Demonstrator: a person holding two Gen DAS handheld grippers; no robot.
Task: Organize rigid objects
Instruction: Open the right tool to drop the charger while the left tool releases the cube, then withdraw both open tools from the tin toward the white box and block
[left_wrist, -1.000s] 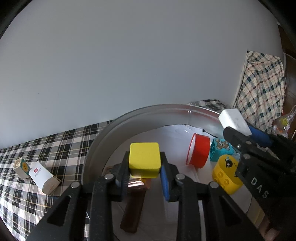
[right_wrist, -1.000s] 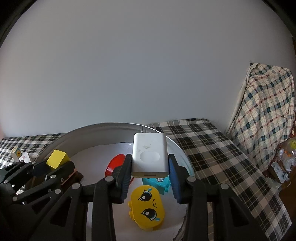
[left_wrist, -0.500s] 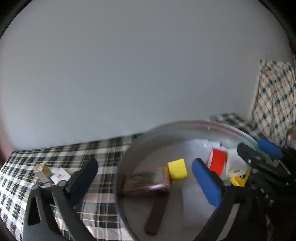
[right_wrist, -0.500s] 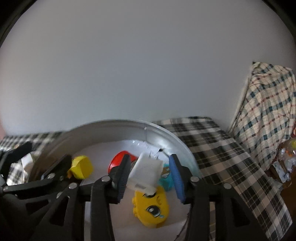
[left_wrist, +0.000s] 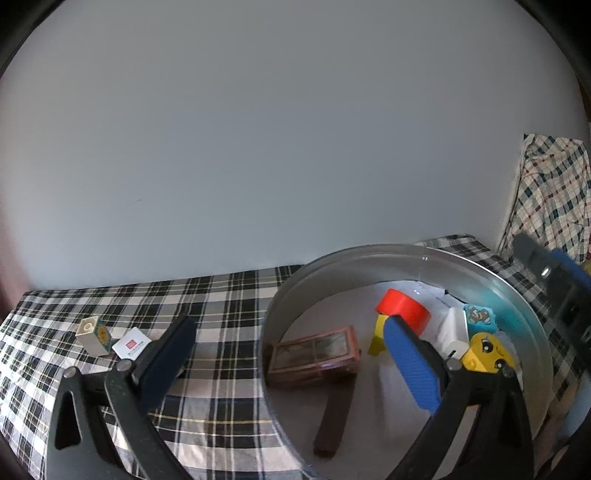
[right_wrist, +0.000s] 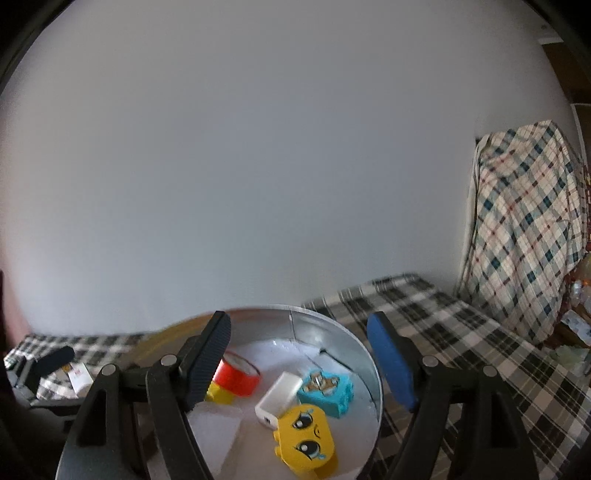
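Both of my tools stood with fingers apart, gripping nothing. Ahead-left of my left tool (left_wrist: 284, 363), beyond its left finger, two small boxes (left_wrist: 110, 338) lay on the checked cloth, outside the metal basin (left_wrist: 369, 254); my right tool (right_wrist: 299, 362) faced the basin, farther off.

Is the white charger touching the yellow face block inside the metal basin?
Touching. In the right wrist view the white charger ends against the yellow face block with no gap inside the metal basin.
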